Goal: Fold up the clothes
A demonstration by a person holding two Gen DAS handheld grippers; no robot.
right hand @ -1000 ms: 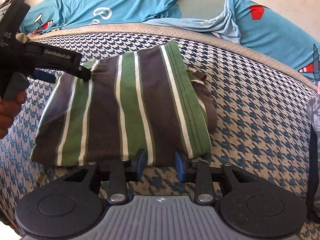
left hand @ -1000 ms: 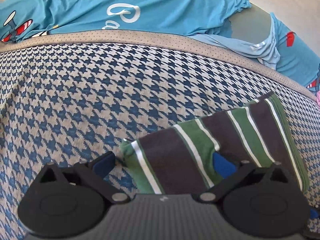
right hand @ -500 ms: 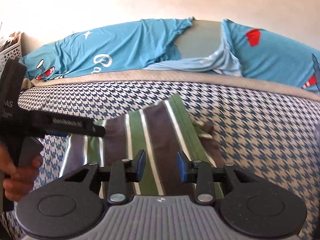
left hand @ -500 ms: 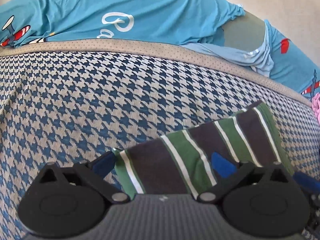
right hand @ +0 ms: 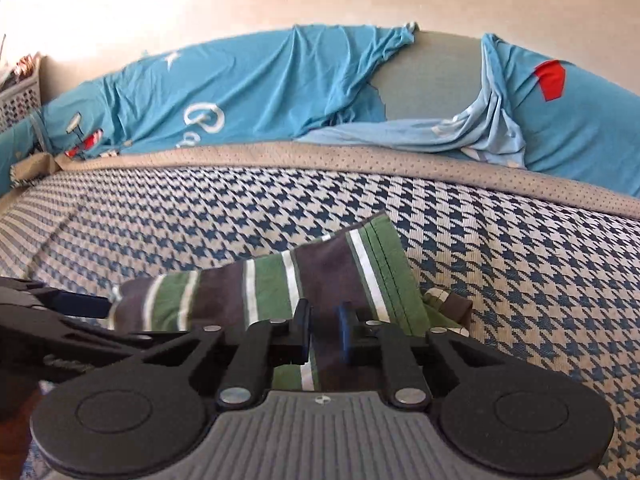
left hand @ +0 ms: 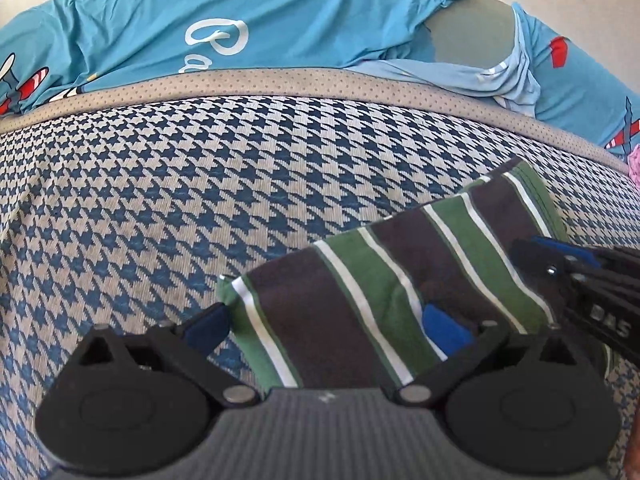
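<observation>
A folded garment with green, brown and white stripes lies on the houndstooth bed cover. My left gripper is open wide and low at the garment's left end. The cloth lies between its fingers and partly wraps the right pad. My right gripper is shut on the garment's near edge, with striped cloth pinched between its blue pads. It also shows at the right edge of the left wrist view as the right gripper. The left gripper appears at the left of the right wrist view.
A bright blue printed sheet and a pale blue cloth are piled along the back against a grey cushion and the wall. A white basket stands far left. Something pink shows at the right edge.
My right gripper has dropped low onto the garment's near edge and its jaws have narrowed onto the cloth. The left gripper has stayed open at the garment's left end.
</observation>
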